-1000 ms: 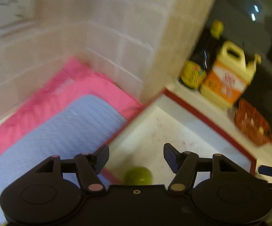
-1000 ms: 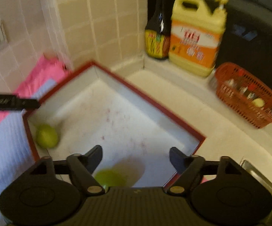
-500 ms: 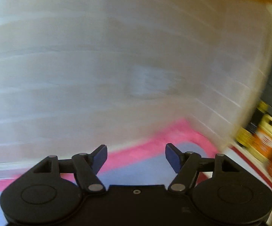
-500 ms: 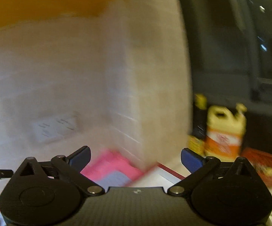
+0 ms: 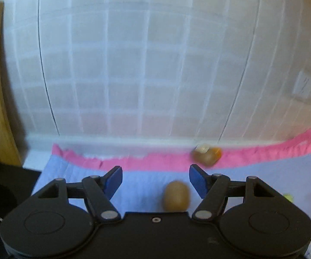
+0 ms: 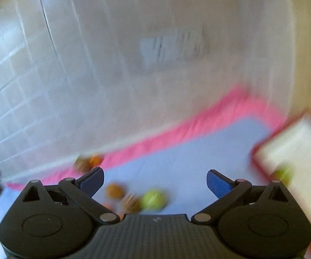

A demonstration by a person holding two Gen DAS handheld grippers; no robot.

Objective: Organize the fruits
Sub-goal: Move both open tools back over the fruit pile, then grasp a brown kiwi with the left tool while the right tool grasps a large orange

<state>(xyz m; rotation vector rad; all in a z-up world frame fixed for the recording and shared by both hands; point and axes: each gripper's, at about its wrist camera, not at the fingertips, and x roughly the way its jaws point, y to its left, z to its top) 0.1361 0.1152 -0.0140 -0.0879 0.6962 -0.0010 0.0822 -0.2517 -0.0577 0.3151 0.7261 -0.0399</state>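
Fruits lie loose on the blue mat (image 5: 134, 181): a kiwi (image 5: 176, 196) between the left claw's (image 5: 155, 180) wide jaws, a lime (image 6: 153, 199) before the right claw (image 6: 155, 182), just opened wide and empty. Both swung away from the box (image 6: 293, 142); next pick looks imminent.

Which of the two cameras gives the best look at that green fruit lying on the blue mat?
The right wrist view. The green fruit lies whole on the blue mat, though blurred by motion. The left wrist view shows only a small green speck at its right edge, too small to identify.
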